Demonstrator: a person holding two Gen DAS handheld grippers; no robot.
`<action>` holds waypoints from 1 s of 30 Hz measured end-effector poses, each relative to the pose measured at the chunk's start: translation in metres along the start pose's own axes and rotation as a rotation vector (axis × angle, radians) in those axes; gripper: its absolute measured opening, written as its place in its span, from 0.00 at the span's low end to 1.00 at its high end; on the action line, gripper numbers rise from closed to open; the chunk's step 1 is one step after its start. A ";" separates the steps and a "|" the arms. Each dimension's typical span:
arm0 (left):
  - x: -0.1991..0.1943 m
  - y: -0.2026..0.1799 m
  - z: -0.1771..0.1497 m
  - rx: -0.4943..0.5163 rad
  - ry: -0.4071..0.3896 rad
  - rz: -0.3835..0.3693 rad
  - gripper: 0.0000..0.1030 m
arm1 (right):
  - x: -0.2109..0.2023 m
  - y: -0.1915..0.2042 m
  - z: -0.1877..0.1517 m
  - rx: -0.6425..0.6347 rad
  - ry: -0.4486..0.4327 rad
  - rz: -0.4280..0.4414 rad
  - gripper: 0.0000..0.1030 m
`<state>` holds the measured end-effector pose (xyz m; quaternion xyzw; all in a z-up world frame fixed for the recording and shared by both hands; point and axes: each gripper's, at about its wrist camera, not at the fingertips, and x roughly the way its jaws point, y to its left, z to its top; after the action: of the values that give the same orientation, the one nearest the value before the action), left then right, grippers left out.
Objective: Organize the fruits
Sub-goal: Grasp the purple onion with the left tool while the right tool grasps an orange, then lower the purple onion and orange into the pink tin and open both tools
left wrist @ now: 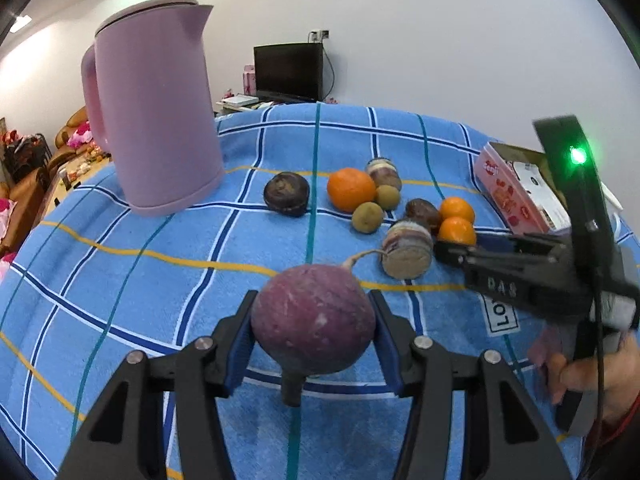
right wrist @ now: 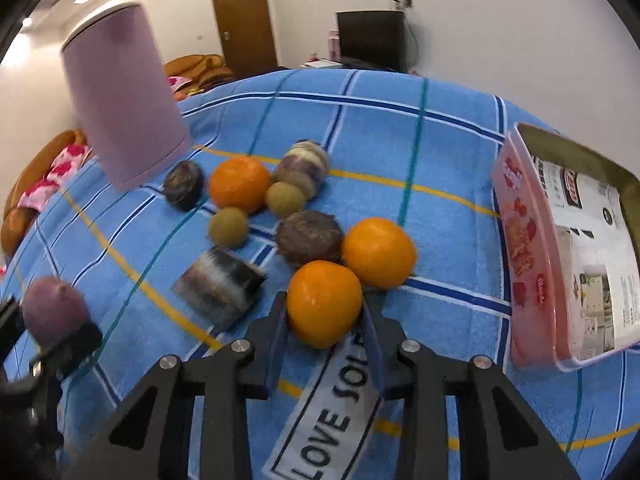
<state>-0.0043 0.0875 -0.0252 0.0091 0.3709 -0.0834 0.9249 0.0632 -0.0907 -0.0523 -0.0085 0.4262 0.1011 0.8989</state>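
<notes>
both tools (left wrist: 314, 322) (right wrist: 325, 312) snug around fruit

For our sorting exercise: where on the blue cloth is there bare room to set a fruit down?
Free: the cloth in front of the pink kettle, and the strip between the fruit cluster and the pink box. Crowded: the middle, where oranges and dark fruits touch.

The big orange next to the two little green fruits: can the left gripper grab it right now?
Probably not yet. The left gripper is shut on the purple fruit, so it is full. The path to the big orange looks free.
</notes>
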 end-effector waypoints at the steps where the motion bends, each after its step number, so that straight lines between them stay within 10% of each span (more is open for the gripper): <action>1: 0.001 -0.001 0.000 -0.002 0.004 0.007 0.54 | -0.003 0.001 -0.001 -0.008 -0.008 0.006 0.36; 9: 0.002 -0.033 0.018 0.036 -0.034 0.009 0.54 | -0.059 -0.026 -0.003 0.043 -0.183 0.053 0.36; 17: 0.002 -0.098 0.050 0.096 -0.130 -0.103 0.54 | -0.115 -0.090 0.005 0.083 -0.348 -0.135 0.36; 21: 0.014 -0.138 0.063 0.133 -0.150 -0.161 0.54 | -0.121 -0.124 -0.003 0.063 -0.352 -0.289 0.36; 30: 0.047 -0.217 0.080 0.181 -0.126 -0.263 0.54 | -0.103 -0.180 -0.005 0.100 -0.260 -0.341 0.36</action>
<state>0.0489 -0.1400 0.0098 0.0384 0.3011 -0.2371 0.9229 0.0302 -0.2858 0.0110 -0.0226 0.3033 -0.0733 0.9498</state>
